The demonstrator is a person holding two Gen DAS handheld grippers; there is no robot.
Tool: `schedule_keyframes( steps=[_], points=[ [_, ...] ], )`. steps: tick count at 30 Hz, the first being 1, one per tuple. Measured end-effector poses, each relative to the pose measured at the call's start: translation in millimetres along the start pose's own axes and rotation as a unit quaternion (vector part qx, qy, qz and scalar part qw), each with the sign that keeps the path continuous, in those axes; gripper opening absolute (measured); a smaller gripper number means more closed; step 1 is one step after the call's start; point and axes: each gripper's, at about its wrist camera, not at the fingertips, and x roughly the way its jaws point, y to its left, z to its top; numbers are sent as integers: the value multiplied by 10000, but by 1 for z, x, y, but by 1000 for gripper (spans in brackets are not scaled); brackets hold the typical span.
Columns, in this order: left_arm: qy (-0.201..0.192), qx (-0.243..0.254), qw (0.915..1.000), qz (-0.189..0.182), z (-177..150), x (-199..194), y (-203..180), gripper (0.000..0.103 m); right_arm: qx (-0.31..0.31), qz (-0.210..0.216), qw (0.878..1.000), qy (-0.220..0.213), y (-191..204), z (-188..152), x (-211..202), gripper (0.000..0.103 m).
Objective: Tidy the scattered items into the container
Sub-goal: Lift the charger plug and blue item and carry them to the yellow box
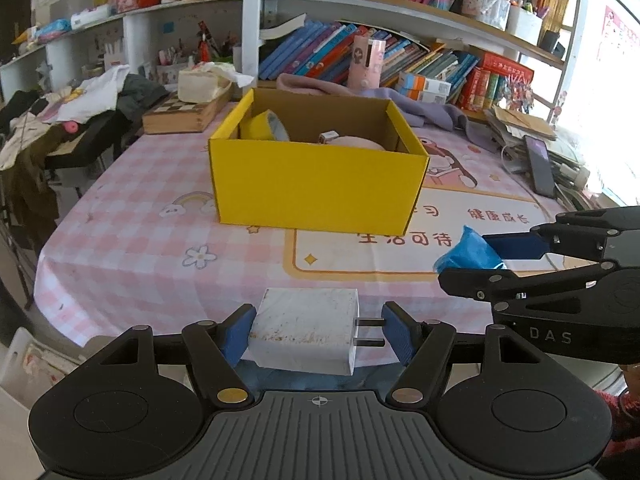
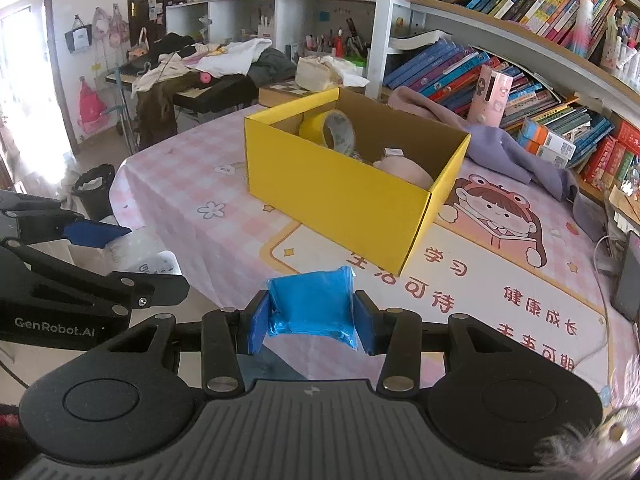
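Pink checked counter (image 1: 132, 240) carries the yellow box (image 1: 316, 184) at frame centre, tape roll (image 2: 334, 128) inside. Lower centre, the left gripper (image 1: 318, 334) clamps a white charger (image 1: 304, 330); the right gripper (image 2: 312, 316) pinches a blue packet (image 2: 312, 306).

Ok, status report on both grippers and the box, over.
Left gripper shut on white charger. Right gripper shut on blue packet. Yellow box open, tape roll inside. Path clear.

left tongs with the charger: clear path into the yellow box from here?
Probably yes. The left tongs hold the white charger in front of the yellow box, whose top is open, with bare tablecloth between. The tape roll and a pink item inside leave room. The right tongs sit off to the side.
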Motion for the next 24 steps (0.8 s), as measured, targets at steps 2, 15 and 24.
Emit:
schedule_keyframes(
  steps=[2, 15, 24],
  points=[
    [17, -7, 10000, -22, 3, 5, -1, 69, 3, 7, 10000, 34, -3, 2, 4, 42],
    [-428, 76, 9987, 253, 65, 32, -5, 69, -228, 89, 9987, -447, -43, 46, 30, 41],
    [-642, -36, 9969, 445, 135, 76, -2, 69, -414, 188, 9957, -804, -91, 106, 69, 41]
  ],
)
